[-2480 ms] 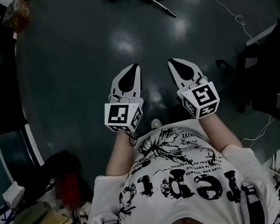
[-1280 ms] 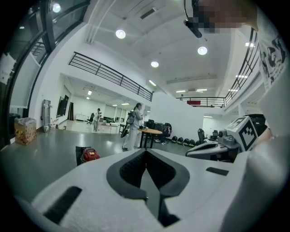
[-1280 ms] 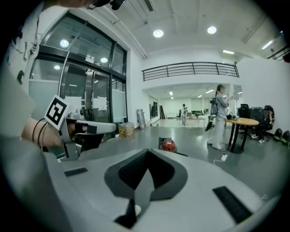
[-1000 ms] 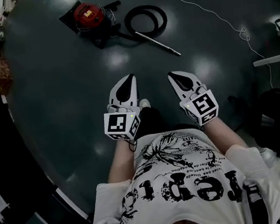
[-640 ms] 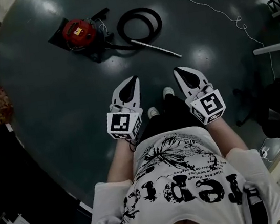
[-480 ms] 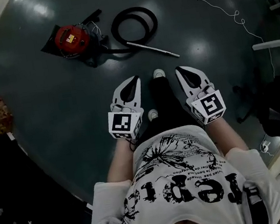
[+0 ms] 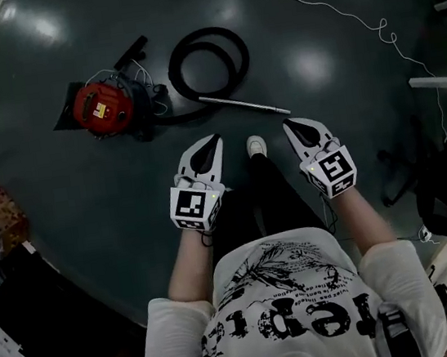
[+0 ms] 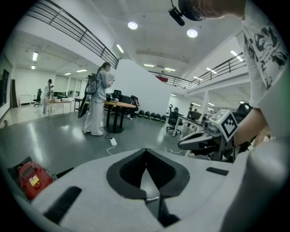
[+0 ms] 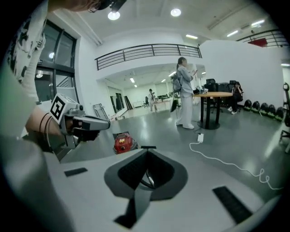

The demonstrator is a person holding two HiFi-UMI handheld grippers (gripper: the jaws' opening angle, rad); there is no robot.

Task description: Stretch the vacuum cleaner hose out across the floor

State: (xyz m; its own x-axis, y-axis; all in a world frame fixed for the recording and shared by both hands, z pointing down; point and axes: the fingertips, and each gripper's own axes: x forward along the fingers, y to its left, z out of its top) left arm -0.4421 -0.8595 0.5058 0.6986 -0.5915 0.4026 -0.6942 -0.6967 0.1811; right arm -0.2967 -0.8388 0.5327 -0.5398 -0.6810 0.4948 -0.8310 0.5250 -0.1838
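A red canister vacuum cleaner [image 7: 102, 108] stands on the dark floor, left of centre. Its black hose [image 7: 209, 62] lies coiled in a loop to the right of it, and the metal wand [image 7: 245, 105] runs from the loop toward me. Both grippers are held in front of my body, above the floor and short of the wand. My left gripper [image 7: 216, 137] is shut and empty, and so is my right gripper [image 7: 288, 123]. In the left gripper view the vacuum [image 8: 32, 179] sits low at the left. The right gripper view has the vacuum [image 9: 122, 142] just beyond the shut jaws.
A thin white cable [image 7: 332, 10] snakes over the floor at the upper right. A black floor nozzle [image 7: 130, 51] lies behind the vacuum. A person [image 9: 185, 93] stands by a table [image 9: 215, 95] farther off. Furniture and clutter line the left and right edges.
I have walked closer: the vacuum, hose and wand have slid down the head view toward the grippers. Both grippers stay shut and level in front of me.
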